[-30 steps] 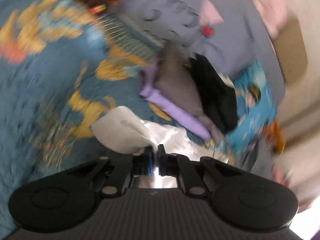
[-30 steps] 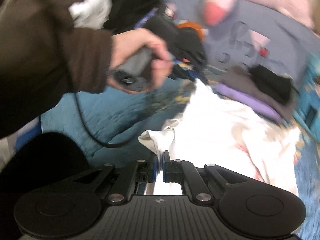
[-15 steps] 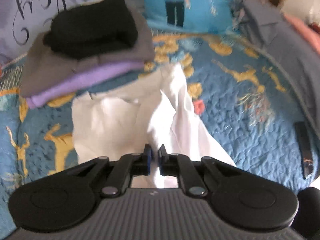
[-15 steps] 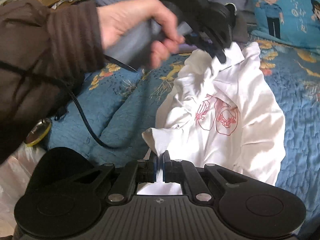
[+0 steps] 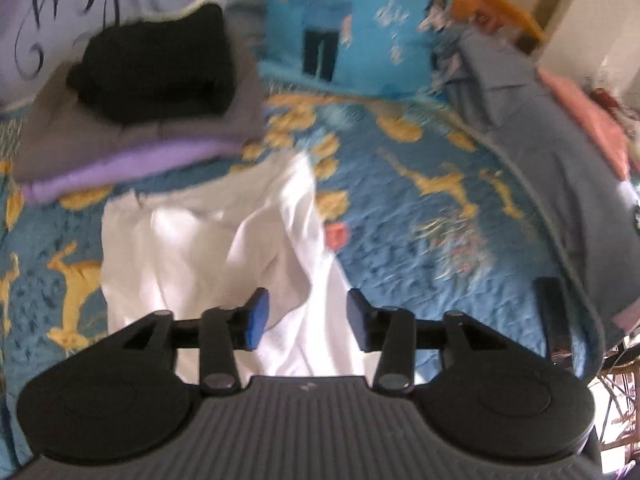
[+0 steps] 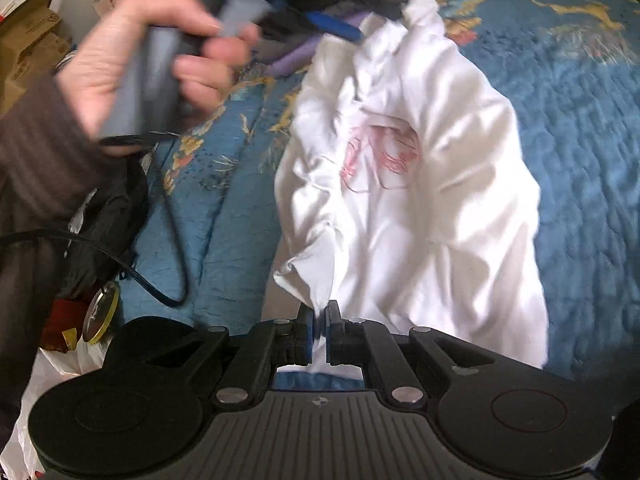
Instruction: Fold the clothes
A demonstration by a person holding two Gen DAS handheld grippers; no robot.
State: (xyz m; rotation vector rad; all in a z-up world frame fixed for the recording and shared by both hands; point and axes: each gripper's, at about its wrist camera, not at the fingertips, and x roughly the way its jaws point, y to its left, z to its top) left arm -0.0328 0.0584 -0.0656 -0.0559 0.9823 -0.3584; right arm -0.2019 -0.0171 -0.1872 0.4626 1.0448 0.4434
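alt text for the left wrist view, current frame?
The left gripper is open above a crumpled white shirt lying on a blue quilt with yellow animal prints. Behind the shirt sits a folded stack, black on grey on purple, next to a blue cartoon-police pillow.
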